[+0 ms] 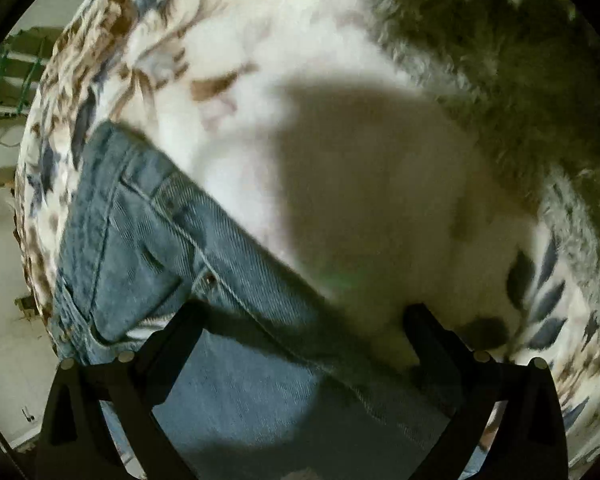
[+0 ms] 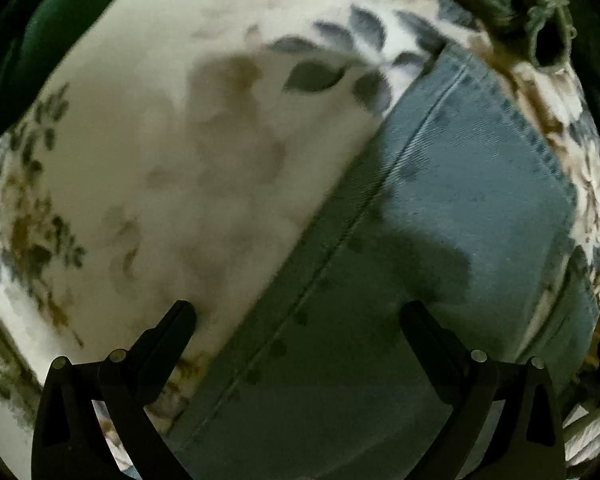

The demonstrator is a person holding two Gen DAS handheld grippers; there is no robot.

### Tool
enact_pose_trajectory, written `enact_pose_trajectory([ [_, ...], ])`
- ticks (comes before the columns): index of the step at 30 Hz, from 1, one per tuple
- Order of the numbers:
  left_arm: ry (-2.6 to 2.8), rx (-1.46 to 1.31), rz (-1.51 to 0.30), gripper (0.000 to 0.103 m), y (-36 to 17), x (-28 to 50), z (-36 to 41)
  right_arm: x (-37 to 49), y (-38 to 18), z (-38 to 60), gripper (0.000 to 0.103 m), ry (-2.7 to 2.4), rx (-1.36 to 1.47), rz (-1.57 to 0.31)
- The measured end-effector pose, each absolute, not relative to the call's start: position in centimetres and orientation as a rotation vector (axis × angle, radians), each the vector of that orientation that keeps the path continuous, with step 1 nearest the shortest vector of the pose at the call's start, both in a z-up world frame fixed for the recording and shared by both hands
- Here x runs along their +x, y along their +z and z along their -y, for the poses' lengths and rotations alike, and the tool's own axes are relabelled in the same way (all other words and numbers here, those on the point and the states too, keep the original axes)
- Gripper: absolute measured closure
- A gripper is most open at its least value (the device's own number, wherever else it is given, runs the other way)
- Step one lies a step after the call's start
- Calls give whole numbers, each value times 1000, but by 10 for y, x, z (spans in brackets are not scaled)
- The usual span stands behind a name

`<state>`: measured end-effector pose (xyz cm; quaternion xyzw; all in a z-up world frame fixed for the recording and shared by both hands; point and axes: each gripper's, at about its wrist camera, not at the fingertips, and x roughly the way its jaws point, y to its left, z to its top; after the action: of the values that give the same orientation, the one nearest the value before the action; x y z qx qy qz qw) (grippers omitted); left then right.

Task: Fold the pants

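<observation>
Blue denim pants lie flat on a white bedspread with a leaf print. In the left wrist view the waistband and pocket end of the pants [image 1: 172, 248] runs from upper left to the bottom. My left gripper [image 1: 304, 316] is open and hovers close above the pants' side edge, holding nothing. In the right wrist view a pant leg with its stitched hem [image 2: 452, 184] runs from upper right to the bottom. My right gripper [image 2: 300, 316] is open just above the leg's seam, holding nothing.
The bedspread [image 1: 340, 120] [image 2: 180, 160] has a dark fuzzy blanket [image 1: 520, 60] on it at the upper right of the left view. The bed's edge and the floor [image 1: 4, 280] show at far left. A knitted fringe [image 2: 540, 8] lies beyond the hem.
</observation>
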<state>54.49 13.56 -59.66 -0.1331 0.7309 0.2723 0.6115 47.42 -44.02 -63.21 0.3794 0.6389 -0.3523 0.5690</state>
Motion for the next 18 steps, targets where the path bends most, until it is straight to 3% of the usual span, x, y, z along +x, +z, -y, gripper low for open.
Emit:
enact_pose_trajectory([
  [1,628,-303,-1669,4,-593,544,-136,476,-636,440,0,-834,887,-1498],
  [4,640,-312,-1605,33,-573,537,-139,479,-640,437,4,-829,876,-1493],
  [5,646,-311,-1589,53,-568,534,-142,478,-640,436,10,-822,863,-1494],
  [6,648,-313,-1570,69,-561,531,-144,478,-636,431,22,-818,850,-1492],
  [7,638,-322,-1546,75,-553,526,-147,478,-634,431,30,-812,840,-1489],
  [8,623,-339,-1533,79,-547,521,-149,479,-632,431,49,-806,832,-1485],
  [9,596,-370,-1512,95,-539,516,-151,479,-629,432,70,-795,831,-1474],
  [12,554,-409,-1463,96,-513,500,-153,475,-621,432,95,-770,853,-1447],
  [18,495,-476,-1358,97,-440,452,-162,452,-573,432,100,-681,880,-1339],
])
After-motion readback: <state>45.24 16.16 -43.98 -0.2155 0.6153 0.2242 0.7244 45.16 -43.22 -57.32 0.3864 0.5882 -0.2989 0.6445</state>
